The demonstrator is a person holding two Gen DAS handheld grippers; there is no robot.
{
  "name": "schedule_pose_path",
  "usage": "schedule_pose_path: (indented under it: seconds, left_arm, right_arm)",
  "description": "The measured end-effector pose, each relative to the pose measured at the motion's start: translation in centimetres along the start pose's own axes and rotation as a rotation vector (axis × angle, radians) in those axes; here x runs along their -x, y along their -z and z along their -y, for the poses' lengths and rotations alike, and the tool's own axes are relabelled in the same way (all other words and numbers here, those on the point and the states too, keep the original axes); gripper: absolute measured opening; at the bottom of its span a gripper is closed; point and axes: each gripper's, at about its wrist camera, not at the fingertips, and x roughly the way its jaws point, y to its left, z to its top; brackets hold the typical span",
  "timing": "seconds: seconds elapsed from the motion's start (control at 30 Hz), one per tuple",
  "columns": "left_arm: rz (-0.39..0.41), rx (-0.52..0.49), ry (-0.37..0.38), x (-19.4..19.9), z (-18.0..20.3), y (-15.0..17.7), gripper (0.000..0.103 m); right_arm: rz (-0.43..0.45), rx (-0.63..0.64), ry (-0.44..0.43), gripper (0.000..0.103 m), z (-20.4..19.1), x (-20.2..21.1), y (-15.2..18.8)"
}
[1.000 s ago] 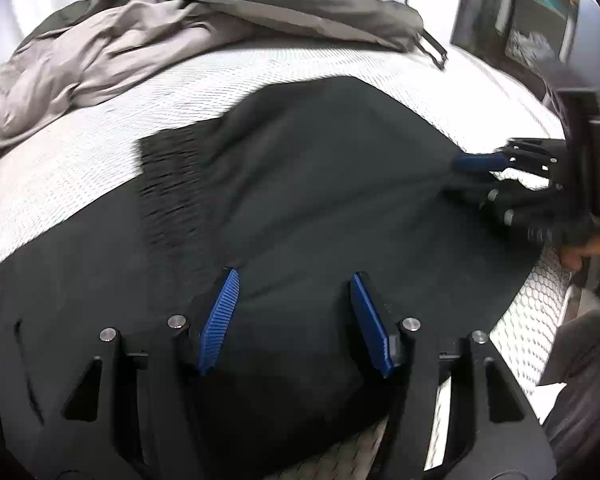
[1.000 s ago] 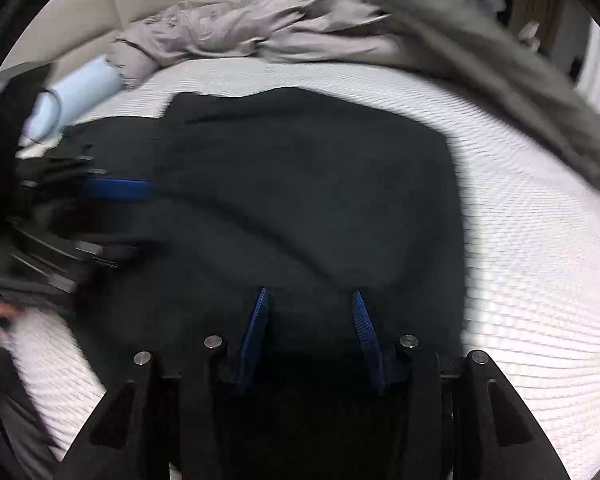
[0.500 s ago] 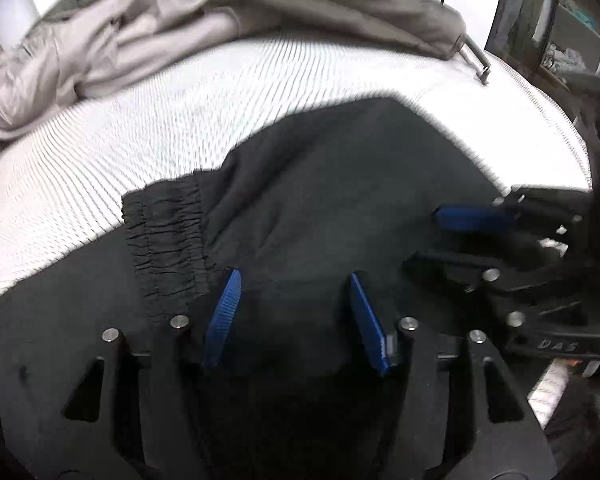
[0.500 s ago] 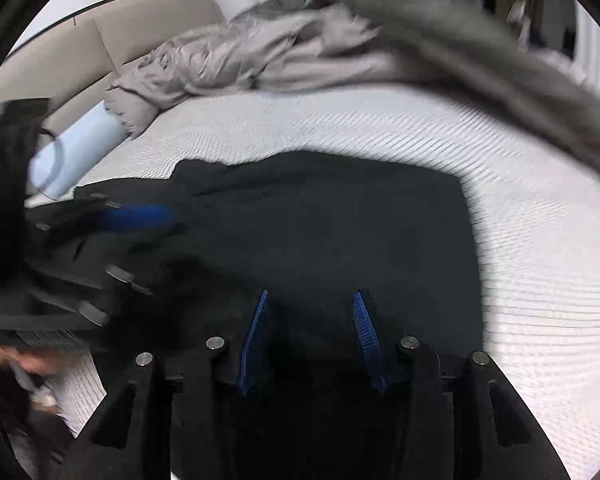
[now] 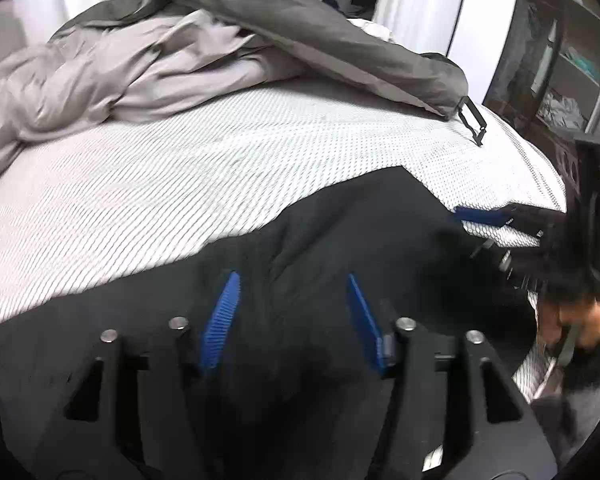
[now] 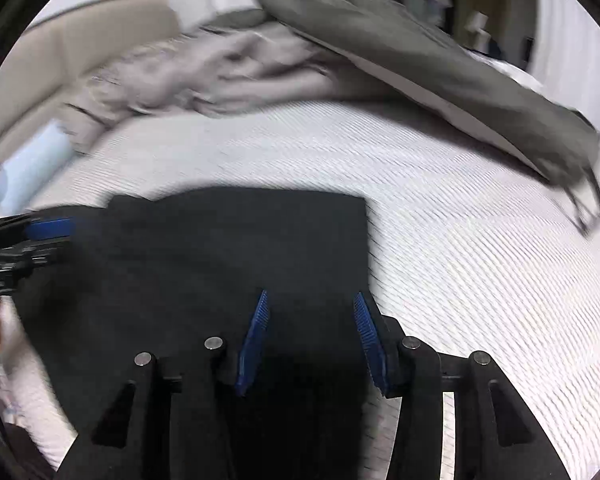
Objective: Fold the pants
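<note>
Black pants (image 5: 340, 240) lie folded on a white mattress (image 5: 180, 168); they also show in the right wrist view (image 6: 240, 248). My left gripper (image 5: 292, 284) is open, its blue pads spread above the near part of the pants. My right gripper (image 6: 310, 300) is open too, over the pants' near right edge. The right gripper also shows at the right of the left wrist view (image 5: 500, 224), and the left gripper at the left of the right wrist view (image 6: 40, 236). Neither holds the cloth.
A crumpled grey duvet (image 5: 120, 68) and a dark grey cover (image 5: 320, 36) with a black strap buckle (image 5: 472, 120) lie at the far side of the mattress. A beige headboard (image 6: 80, 36) and a light blue roll (image 6: 32, 168) are at the left. Shelves (image 5: 560, 60) stand at the right.
Both grippers have pulled back toward the near edge and tilted up. The pants sit lower in both views and more bare mattress shows beyond them. The elastic waistband has left the left wrist view.
</note>
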Motion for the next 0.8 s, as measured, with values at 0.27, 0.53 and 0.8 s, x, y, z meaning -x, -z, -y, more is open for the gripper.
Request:
schedule_pose_path:
  seconds: [0.27,0.53,0.8]
  left_arm:
    - [-0.099,0.004,0.006,-6.3,-2.9,1.3,0.053]
    - [-0.025,0.105,-0.112,-1.8,-4.5,0.3,0.059]
    - [-0.069,0.114,-0.029,-6.0,-1.1,-0.4,0.052]
  right_arm:
    - [-0.151,0.126,0.041,0.049,-3.1,-7.3,-0.7]
    - [-0.022,-0.06,0.181,0.05,2.5,-1.7,-1.1]
    - [-0.089,-0.077,0.004,0.051,-2.3,-8.7,-3.9]
